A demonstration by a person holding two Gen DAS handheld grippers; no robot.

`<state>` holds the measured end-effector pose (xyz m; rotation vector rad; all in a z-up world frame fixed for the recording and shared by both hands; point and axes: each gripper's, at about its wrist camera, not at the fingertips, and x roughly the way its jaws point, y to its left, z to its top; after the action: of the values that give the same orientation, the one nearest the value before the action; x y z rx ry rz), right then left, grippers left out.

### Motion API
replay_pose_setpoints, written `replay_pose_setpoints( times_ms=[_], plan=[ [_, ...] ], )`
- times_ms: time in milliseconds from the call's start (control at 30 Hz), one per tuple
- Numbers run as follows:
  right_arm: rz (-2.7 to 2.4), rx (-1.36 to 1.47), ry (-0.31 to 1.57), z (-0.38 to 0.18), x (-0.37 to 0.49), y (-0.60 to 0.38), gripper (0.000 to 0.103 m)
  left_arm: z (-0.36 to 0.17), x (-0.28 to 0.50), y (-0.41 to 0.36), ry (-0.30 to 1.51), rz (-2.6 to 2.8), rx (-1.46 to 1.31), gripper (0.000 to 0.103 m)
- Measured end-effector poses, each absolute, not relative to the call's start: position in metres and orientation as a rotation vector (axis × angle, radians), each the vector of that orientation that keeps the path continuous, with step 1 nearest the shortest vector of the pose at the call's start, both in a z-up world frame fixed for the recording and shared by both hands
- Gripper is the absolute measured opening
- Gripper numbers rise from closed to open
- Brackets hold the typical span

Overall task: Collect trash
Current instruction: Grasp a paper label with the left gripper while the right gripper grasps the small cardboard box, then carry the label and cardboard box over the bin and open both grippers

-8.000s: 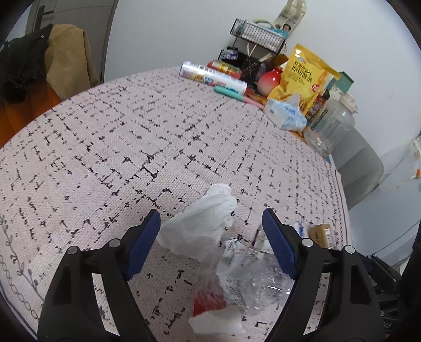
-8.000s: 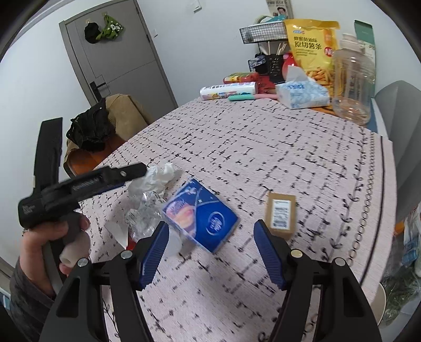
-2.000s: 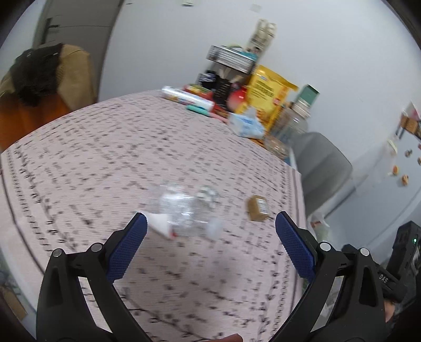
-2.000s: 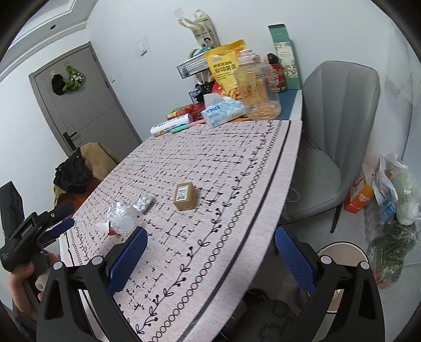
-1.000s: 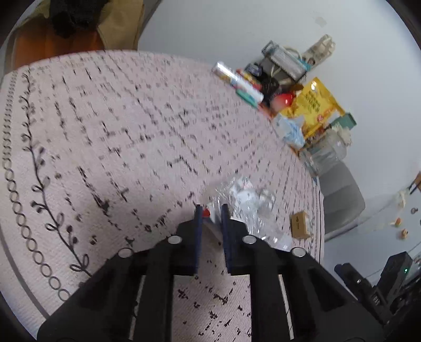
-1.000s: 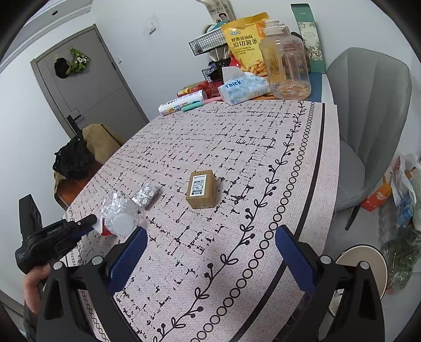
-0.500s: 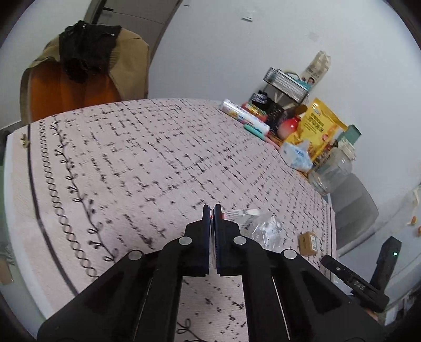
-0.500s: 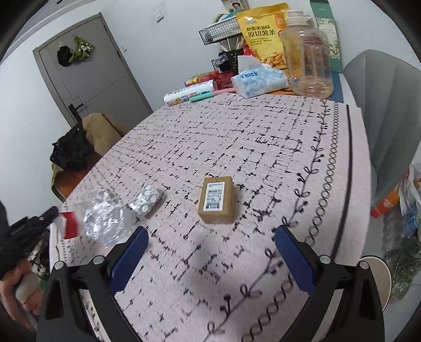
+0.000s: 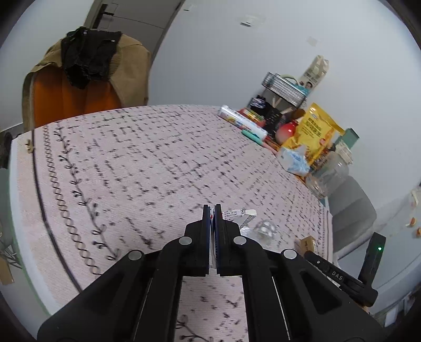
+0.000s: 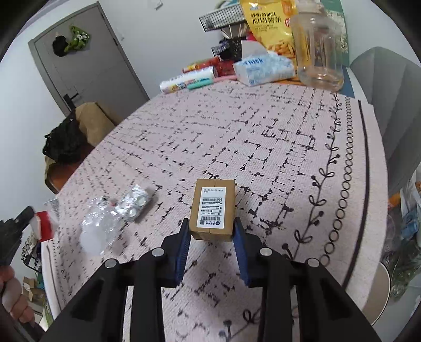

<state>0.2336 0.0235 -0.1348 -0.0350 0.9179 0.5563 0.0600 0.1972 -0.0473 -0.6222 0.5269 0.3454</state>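
Observation:
My left gripper [image 9: 212, 210] is shut on a crumpled clear plastic wrapper with a white label and red part [image 9: 238, 213], held just above the table's left edge; the wrapper also shows in the right wrist view [image 10: 98, 223]. My right gripper [image 10: 212, 231] has its blue pads on both sides of a small brown cardboard box [image 10: 213, 209] with a white label, which rests on the tablecloth. A silver blister pack [image 10: 134, 201] lies left of the box. The left gripper appears at the far left of the right wrist view [image 10: 18, 221].
The pink patterned tablecloth [image 10: 263, 131] covers the table. At the far end stand a clear jar [image 10: 317, 50], tissue pack [image 10: 263, 67], yellow snack bag [image 10: 265, 21] and a wire rack. A grey chair [image 10: 389, 100] is at right, a chair with clothes [image 9: 84, 79] at left.
My right gripper has moved forward and closed its jaws around the cardboard box. My left gripper has stayed shut on the wrapper and lifted it slightly leftward.

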Motion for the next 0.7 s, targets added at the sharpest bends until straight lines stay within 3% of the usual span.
replay_pose_setpoints(
  times_ms=[700],
  plan=[
    [0.403, 0.132, 0.813, -0.081, 0.19, -0.131, 0.032, -0.03, 0.156, 0.044, 0.602, 0.024, -0.474, 0.004]
  ],
)
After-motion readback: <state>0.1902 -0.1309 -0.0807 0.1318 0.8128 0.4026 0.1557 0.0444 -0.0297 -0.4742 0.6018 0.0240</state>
